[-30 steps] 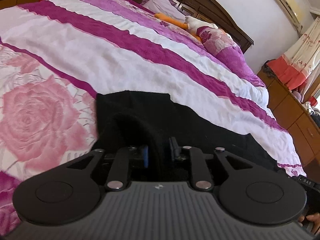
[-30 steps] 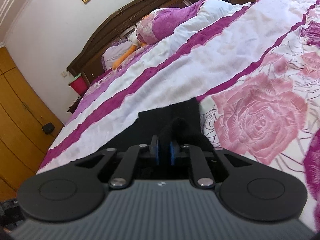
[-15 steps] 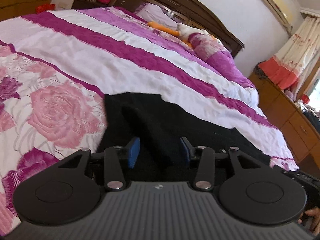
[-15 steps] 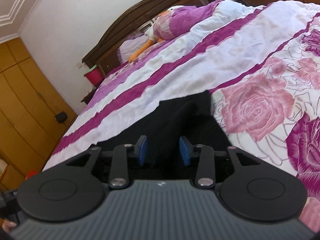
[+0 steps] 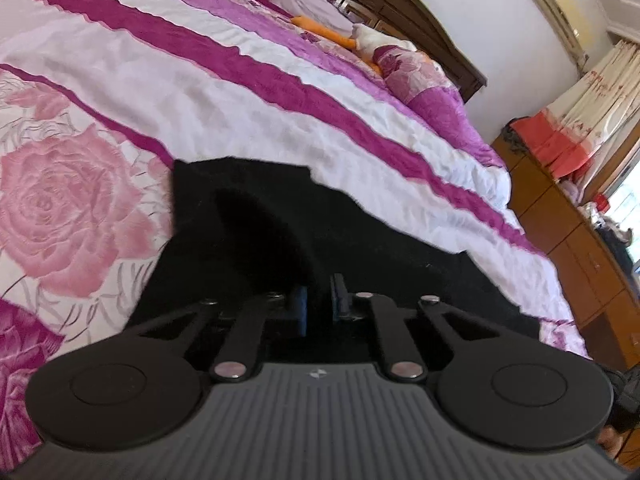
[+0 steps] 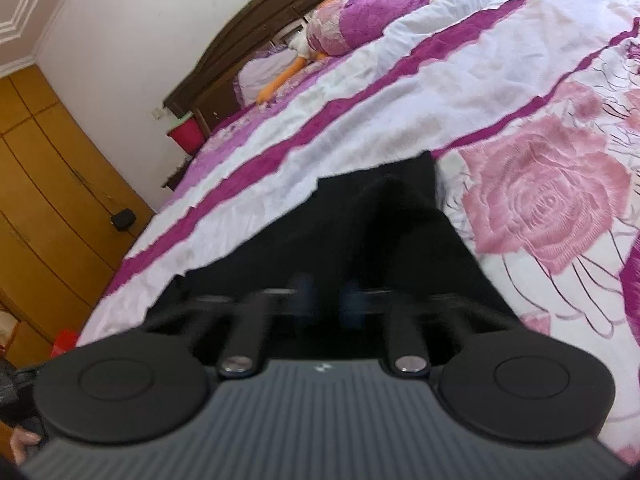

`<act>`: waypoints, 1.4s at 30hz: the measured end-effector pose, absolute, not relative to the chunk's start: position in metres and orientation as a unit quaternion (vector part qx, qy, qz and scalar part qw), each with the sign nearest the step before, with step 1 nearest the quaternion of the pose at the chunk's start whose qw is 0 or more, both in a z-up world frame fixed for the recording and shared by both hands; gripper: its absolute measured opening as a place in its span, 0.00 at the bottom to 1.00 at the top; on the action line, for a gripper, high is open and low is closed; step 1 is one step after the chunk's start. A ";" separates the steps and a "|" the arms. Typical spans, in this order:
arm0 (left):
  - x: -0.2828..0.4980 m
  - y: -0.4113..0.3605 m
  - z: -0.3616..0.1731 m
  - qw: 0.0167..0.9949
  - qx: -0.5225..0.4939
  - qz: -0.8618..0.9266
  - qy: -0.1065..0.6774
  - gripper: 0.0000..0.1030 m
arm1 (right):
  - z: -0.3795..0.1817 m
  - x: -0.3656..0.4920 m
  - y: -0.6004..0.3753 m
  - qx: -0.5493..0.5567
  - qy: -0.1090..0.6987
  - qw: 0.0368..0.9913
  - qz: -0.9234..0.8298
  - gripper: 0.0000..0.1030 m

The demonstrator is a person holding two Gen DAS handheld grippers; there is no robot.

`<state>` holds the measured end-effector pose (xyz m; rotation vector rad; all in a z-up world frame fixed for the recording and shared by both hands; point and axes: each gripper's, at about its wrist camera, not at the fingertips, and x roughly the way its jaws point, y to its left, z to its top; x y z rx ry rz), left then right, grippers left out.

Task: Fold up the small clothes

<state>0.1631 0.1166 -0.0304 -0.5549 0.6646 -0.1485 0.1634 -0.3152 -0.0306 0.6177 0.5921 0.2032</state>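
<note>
A black garment (image 5: 280, 224) lies spread on the bedspread right in front of both grippers; it also shows in the right wrist view (image 6: 384, 232). My left gripper (image 5: 319, 300) has its blue pads (image 5: 299, 304) drawn close with a raised fold of the black cloth between them. My right gripper (image 6: 328, 298) is blurred, its pads (image 6: 353, 300) close together around a ridge of the same cloth. The near edge of the garment is hidden under both grippers.
The bed has a white, magenta-striped and pink-rose bedspread (image 5: 200, 80). Pillows and an orange and white soft toy (image 5: 352, 36) lie by the dark wooden headboard (image 6: 248, 40). Wooden drawers (image 5: 580, 248) stand beside the bed, wardrobes (image 6: 48, 184) on the other side.
Half a second ago both grippers were open above the garment. Now both have dropped closer to the cloth and their jaws have closed on raised folds of it.
</note>
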 end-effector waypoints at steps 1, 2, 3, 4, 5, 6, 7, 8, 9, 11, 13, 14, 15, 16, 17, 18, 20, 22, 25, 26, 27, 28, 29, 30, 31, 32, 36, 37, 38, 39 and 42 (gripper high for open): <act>0.164 0.118 -0.028 0.907 -0.270 -0.073 0.315 0.09 | -0.029 0.164 -0.318 0.310 0.279 0.903 0.102 0.09; 0.166 0.119 -0.025 0.910 -0.269 -0.073 0.308 0.09 | -0.027 0.164 -0.321 0.321 0.266 0.903 0.105 0.09; 0.169 0.121 -0.022 0.912 -0.270 -0.071 0.300 0.09 | -0.025 0.165 -0.324 0.328 0.256 0.903 0.105 0.09; 0.172 0.123 -0.020 0.913 -0.274 -0.068 0.294 0.09 | -0.023 0.167 -0.326 0.334 0.247 0.903 0.105 0.09; 0.175 0.125 -0.017 0.914 -0.276 -0.066 0.290 0.09 | -0.021 0.171 -0.328 0.342 0.240 0.902 0.105 0.09; 0.180 0.127 -0.015 0.914 -0.278 -0.062 0.288 0.09 | -0.019 0.175 -0.330 0.348 0.237 0.901 0.103 0.09; 0.186 0.128 -0.013 0.915 -0.280 -0.057 0.286 0.09 | -0.017 0.179 -0.331 0.351 0.234 0.901 0.101 0.09; 0.192 0.130 -0.011 0.916 -0.281 -0.053 0.283 0.09 | -0.015 0.185 -0.331 0.352 0.231 0.902 0.098 0.09; 0.198 0.131 -0.010 0.917 -0.281 -0.049 0.278 0.09 | -0.014 0.190 -0.330 0.350 0.228 0.904 0.095 0.09; 0.212 0.129 -0.007 0.921 -0.274 -0.039 0.273 0.10 | -0.011 0.203 -0.329 0.352 0.222 0.905 0.086 0.10; 0.227 0.128 -0.008 0.918 -0.272 -0.030 0.286 0.14 | -0.011 0.217 -0.328 0.355 0.227 0.904 0.072 0.12; 0.232 0.127 -0.008 0.916 -0.270 -0.026 0.295 0.20 | -0.012 0.224 -0.326 0.352 0.232 0.905 0.062 0.12; 0.237 0.126 -0.008 0.915 -0.266 -0.021 0.303 0.24 | -0.013 0.231 -0.324 0.346 0.240 0.905 0.054 0.13; 0.241 0.126 -0.009 0.914 -0.262 -0.016 0.308 0.32 | -0.014 0.237 -0.322 0.338 0.250 0.906 0.046 0.15; 0.243 0.126 -0.008 0.915 -0.258 -0.008 0.310 0.45 | -0.015 0.241 -0.320 0.327 0.260 0.908 0.035 0.24; 0.242 0.127 -0.008 0.917 -0.254 -0.001 0.307 0.51 | -0.016 0.243 -0.319 0.318 0.264 0.910 0.026 0.29; 0.239 0.130 -0.004 0.924 -0.246 0.008 0.292 0.61 | -0.017 0.240 -0.319 0.305 0.253 0.918 0.014 0.41; 0.233 0.133 0.000 0.930 -0.238 0.006 0.281 0.65 | -0.016 0.235 -0.322 0.299 0.240 0.924 0.016 0.42; 0.224 0.134 0.005 0.935 -0.225 -0.006 0.274 0.66 | -0.013 0.226 -0.328 0.294 0.235 0.926 0.026 0.42; 0.222 0.133 0.005 0.936 -0.221 -0.013 0.272 0.66 | -0.011 0.221 -0.329 0.290 0.230 0.929 0.032 0.42; 0.219 0.131 0.005 0.938 -0.217 -0.021 0.269 0.66 | -0.009 0.218 -0.328 0.284 0.226 0.931 0.043 0.42; 0.217 0.129 0.004 0.940 -0.212 -0.028 0.267 0.66 | -0.008 0.215 -0.327 0.274 0.226 0.933 0.057 0.41; 0.216 0.126 0.002 0.941 -0.206 -0.032 0.267 0.66 | -0.007 0.216 -0.324 0.264 0.232 0.933 0.071 0.41; 0.217 0.122 -0.001 0.941 -0.200 -0.032 0.273 0.66 | -0.007 0.215 -0.321 0.256 0.239 0.933 0.080 0.41; 0.219 0.119 -0.006 0.939 -0.195 -0.030 0.283 0.66 | -0.008 0.216 -0.318 0.249 0.246 0.933 0.088 0.41; 0.223 0.116 -0.013 0.936 -0.192 -0.026 0.295 0.65 | -0.009 0.218 -0.315 0.242 0.255 0.932 0.093 0.41; 0.234 0.111 -0.044 0.924 -0.174 0.001 0.341 0.65 | -0.026 0.231 -0.310 0.227 0.291 0.927 0.070 0.38; 0.235 0.108 -0.048 0.926 -0.159 0.002 0.342 0.65 | -0.034 0.236 -0.311 0.222 0.303 0.925 0.061 0.37; 0.236 0.106 -0.051 0.929 -0.145 0.000 0.341 0.66 | -0.040 0.238 -0.311 0.218 0.305 0.925 0.061 0.36; 0.236 0.103 -0.051 0.931 -0.131 0.001 0.341 0.66 | -0.046 0.237 -0.311 0.216 0.299 0.927 0.064 0.36; 0.238 0.098 -0.049 0.932 -0.113 0.006 0.346 0.66 | -0.050 0.235 -0.310 0.219 0.290 0.930 0.060 0.36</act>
